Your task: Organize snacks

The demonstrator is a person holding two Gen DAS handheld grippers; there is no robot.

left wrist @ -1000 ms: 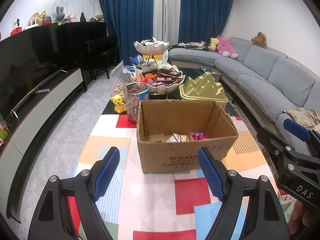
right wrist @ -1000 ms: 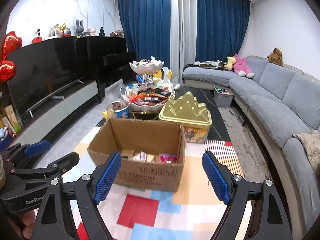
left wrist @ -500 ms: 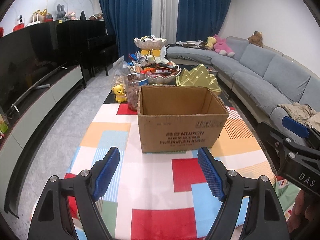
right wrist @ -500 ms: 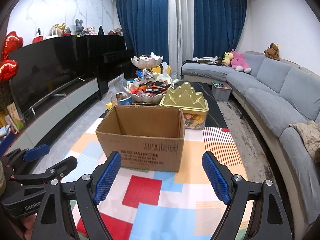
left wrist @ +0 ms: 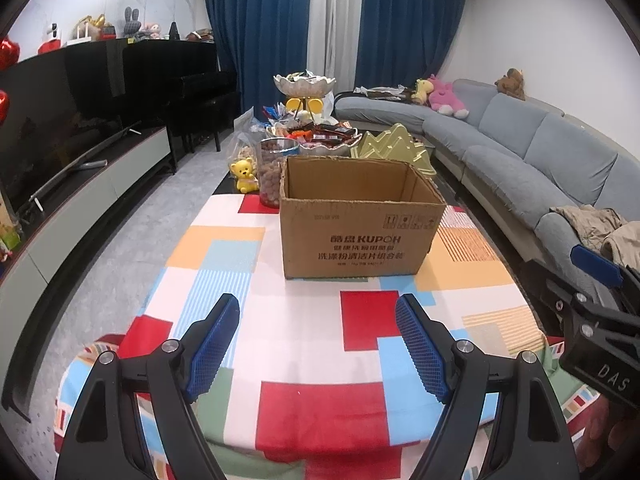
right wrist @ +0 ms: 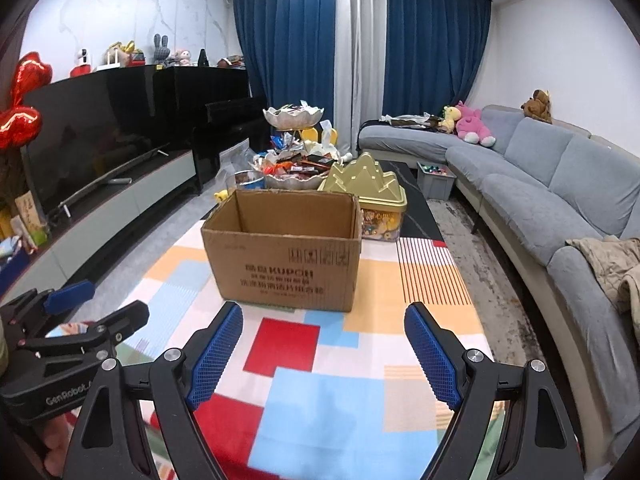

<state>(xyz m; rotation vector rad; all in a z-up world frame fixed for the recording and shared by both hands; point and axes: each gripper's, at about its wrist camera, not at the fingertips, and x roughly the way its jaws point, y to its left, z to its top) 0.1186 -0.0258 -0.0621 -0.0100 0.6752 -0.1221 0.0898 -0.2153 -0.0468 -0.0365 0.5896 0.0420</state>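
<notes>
An open cardboard box (left wrist: 356,220) stands on the table with a colourful checked cloth (left wrist: 312,336); it also shows in the right wrist view (right wrist: 288,252). Its inside is hidden from here. Behind it a two-tier bowl stand (left wrist: 316,128) holds many wrapped snacks, also in the right wrist view (right wrist: 296,160). My left gripper (left wrist: 318,340) is open and empty, well short of the box. My right gripper (right wrist: 324,350) is open and empty, also short of the box.
A jar of nuts (left wrist: 274,168), a yellow bear figure (left wrist: 244,176) and a gold tin (right wrist: 372,192) stand behind the box. A grey sofa (right wrist: 540,184) runs along the right, a TV cabinet (left wrist: 80,192) along the left.
Both grippers have pulled back and lowered away from the box. The snacks inside it, visible a second ago, are now hidden by its front wall.
</notes>
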